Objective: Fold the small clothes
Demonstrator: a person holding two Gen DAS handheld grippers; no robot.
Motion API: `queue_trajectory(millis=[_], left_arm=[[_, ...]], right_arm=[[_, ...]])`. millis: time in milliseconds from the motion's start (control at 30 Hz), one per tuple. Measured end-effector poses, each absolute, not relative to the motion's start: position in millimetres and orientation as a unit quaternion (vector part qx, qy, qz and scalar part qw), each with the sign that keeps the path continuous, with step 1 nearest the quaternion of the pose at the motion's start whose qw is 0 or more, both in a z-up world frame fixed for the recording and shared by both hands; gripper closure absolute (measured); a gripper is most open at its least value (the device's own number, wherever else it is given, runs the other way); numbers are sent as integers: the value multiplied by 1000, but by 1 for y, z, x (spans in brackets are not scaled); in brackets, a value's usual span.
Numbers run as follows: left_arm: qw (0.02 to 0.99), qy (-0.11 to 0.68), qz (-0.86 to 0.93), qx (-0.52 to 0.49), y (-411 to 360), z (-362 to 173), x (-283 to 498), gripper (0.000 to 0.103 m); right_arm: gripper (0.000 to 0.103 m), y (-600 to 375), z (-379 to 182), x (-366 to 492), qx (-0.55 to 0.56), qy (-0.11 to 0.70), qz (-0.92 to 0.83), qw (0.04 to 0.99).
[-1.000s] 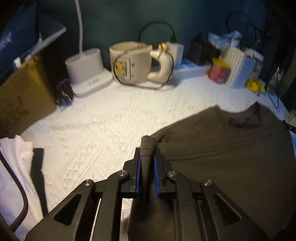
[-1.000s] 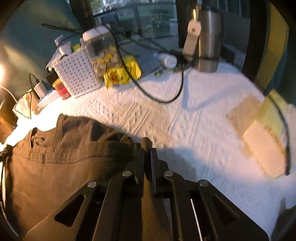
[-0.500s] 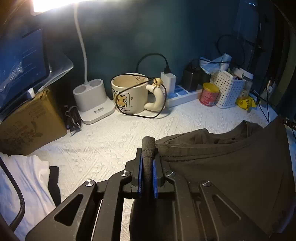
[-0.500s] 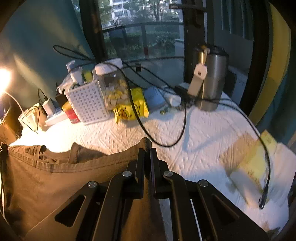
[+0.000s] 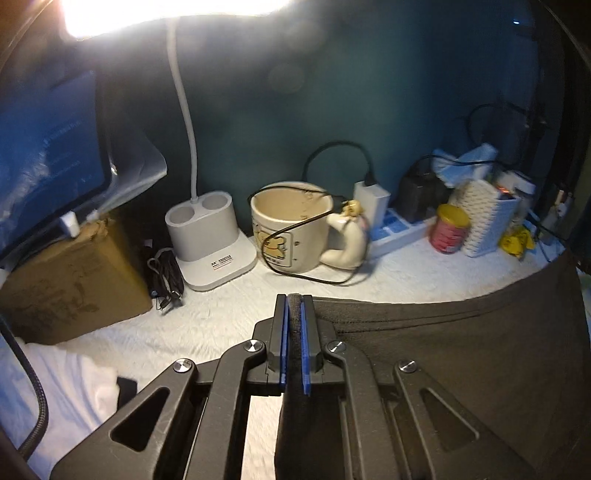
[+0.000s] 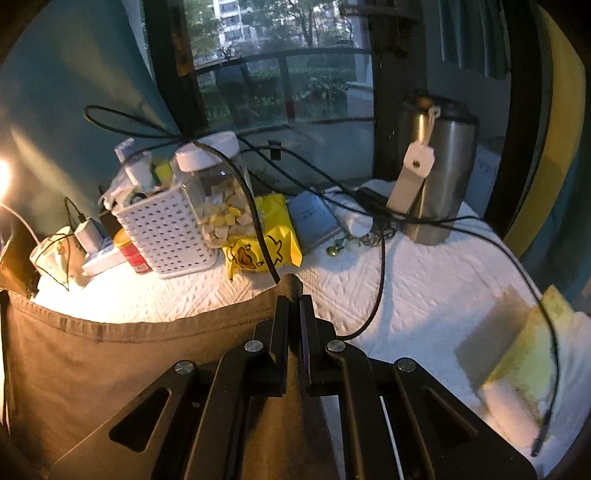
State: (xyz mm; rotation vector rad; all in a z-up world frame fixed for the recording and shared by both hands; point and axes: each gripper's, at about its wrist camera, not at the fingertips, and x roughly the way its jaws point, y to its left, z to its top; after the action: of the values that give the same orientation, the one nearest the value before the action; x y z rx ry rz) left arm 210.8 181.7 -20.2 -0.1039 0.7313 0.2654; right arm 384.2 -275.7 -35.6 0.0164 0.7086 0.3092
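Left wrist, brown shirt hem pinched in left hand-held gripper

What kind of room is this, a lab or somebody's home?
Most likely a home, probably a desk or table by a window. A cartoon mug and desk lamp base stand at the wall, a snack jar sits by the glass, and apartment blocks show beyond the balcony railing.
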Motion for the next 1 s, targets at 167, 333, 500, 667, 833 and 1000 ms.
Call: queue_trajectory(millis=[167,333,500,667,833,1000], left_arm=[[909,391,121,-70,195,-55,238,98],[891,428,127,-76,193,-77,245,98],[888,435,125,-75,187,-70,234,93],[890,433,124,-74,182,-61,215,63],[887,437,127,-79,176,-56,196,63],[885,441,120,-84,163,-54,176,62]], right_arm=[[97,-279,-55,392,7,380,129,916],[96,-281,-64,390,-2,400,117,909],[90,-283,-67,382,-7,406,109,907],[70,-288,-70,371,-5,406,109,907],[69,-294,-68,357,-1,404,115,907],[68,-303,-71,339,-3,410,123,904]])
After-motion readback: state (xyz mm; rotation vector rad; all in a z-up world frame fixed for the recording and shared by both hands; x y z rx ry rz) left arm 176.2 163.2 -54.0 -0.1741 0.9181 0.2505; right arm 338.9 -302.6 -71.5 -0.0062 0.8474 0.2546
